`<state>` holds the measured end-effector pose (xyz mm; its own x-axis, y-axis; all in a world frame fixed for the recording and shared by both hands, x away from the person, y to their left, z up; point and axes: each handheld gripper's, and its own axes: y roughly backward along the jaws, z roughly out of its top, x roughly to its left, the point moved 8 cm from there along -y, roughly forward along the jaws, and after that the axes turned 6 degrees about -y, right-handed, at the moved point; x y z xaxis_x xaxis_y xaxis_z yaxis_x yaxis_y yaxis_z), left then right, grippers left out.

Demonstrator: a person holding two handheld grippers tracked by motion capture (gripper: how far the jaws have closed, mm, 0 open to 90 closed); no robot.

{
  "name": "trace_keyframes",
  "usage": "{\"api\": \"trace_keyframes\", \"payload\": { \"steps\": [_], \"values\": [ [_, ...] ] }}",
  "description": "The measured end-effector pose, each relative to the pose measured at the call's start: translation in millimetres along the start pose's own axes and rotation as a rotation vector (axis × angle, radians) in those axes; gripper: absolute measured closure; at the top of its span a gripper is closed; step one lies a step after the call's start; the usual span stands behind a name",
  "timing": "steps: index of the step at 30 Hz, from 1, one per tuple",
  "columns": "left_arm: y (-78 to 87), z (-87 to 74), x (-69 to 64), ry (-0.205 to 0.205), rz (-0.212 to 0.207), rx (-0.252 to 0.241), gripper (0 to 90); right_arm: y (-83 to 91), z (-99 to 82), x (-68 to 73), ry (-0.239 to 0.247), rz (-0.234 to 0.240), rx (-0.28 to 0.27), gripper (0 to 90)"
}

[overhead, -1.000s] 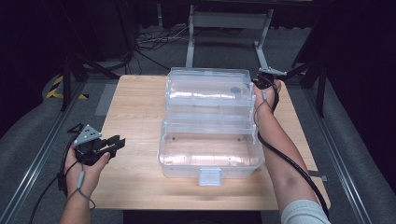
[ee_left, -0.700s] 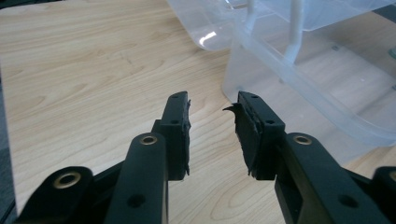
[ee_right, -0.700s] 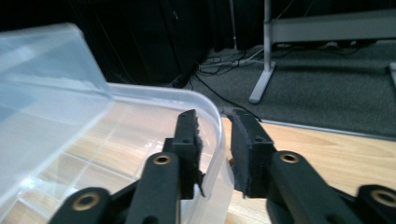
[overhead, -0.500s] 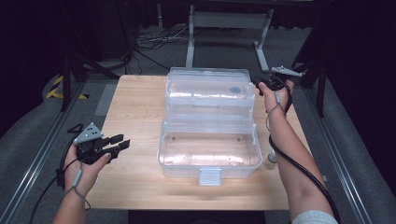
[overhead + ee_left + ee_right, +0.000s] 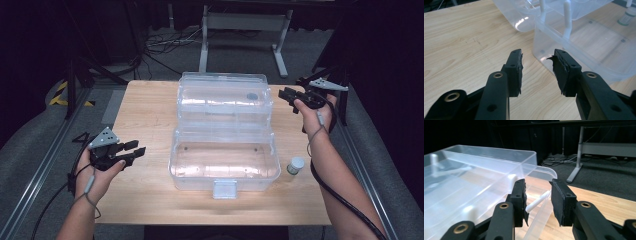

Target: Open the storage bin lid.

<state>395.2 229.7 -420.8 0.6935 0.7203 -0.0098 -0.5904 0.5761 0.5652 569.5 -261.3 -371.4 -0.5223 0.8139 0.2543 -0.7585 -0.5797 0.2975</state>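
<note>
Clear, glossy plastic makes up the open storage box [image 5: 225,140] at the middle of the pale wood-grain table [image 5: 145,115]: its rounded lid is thrown back toward the far edge, its deep rectangular base sits nearer you, with a small latch tab on the front wall. Your left gripper [image 5: 131,150] hovers over the tabletop to the left of the base, well apart from it, its jaws spread with nothing between them; they have just been opening. In the left gripper view the same jaws [image 5: 537,72] show worn black rubber pads [image 5: 518,71], frayed at the edges, with a corner of the box [image 5: 579,45] beyond them and slim white hinge arms rising along its side. Your right gripper [image 5: 289,95] is held just off the right end of the lid, clear of it, jaws apart and empty; they too have just been opening. In the right gripper view, the matte black pads [image 5: 537,200] frame a thin white arm of the box [image 5: 474,182] farther off, not gripped. A small white-capped jar [image 5: 295,165] stands on the wood just to the right of the base. A dark round spot shows through the lid; what it is cannot be made out. Your forearms are cut off at the bottom edge, and the floor behind the table fades into darkness.
</note>
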Motion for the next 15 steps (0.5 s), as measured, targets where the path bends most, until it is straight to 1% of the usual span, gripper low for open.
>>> {"api": "trace_keyframes", "payload": {
  "steps": [1, 2, 3, 7, 10, 11, 12, 13, 15],
  "values": [
    [-1.0, 3.1, -0.2, 0.003, -0.009, -0.006, 59.5, 9.9, 0.8, 3.5, 0.006, 0.009, 0.002, 65.0],
    [-1.0, 3.1, -0.2, 0.003, -0.009, -0.006, 59.4, 15.2, 0.9, 5.1, 0.013, 0.013, 0.005, 64.8],
    [-0.7, 4.7, 0.0, 0.005, -0.011, -0.005, 59.4, 15.2, 0.9, 5.1, 0.013, 0.013, 0.005, 64.8],
    [-1.9, 8.3, 4.7, 0.000, 0.002, 0.011, 59.1, 34.9, 0.1, 10.2, 0.024, 0.028, 0.011, 62.0],
    [-3.2, 10.2, 5.9, 0.004, -0.008, 0.012, 58.9, 47.5, -2.9, 13.2, 0.036, 0.038, 0.020, 60.7],
    [-3.7, 11.0, 6.7, 0.000, -0.010, 0.010, 58.9, 55.7, -4.3, 14.4, 0.036, 0.048, 0.026, 59.8],
    [-4.3, 11.5, 7.1, 0.002, -0.014, 0.010, 58.9, 55.7, -4.3, 14.4, 0.036, 0.048, 0.026, 59.8],
    [-4.9, 11.8, 7.5, 0.001, -0.018, 0.011, 58.8, 59.5, -4.5, 14.8, 0.035, 0.052, 0.025, 59.3],
    [-6.2, 11.6, 7.8, -0.001, -0.023, 0.017, 58.8, 66.6, -6.4, 13.9, 0.037, 0.060, 0.050, 56.6]
  ]
}}
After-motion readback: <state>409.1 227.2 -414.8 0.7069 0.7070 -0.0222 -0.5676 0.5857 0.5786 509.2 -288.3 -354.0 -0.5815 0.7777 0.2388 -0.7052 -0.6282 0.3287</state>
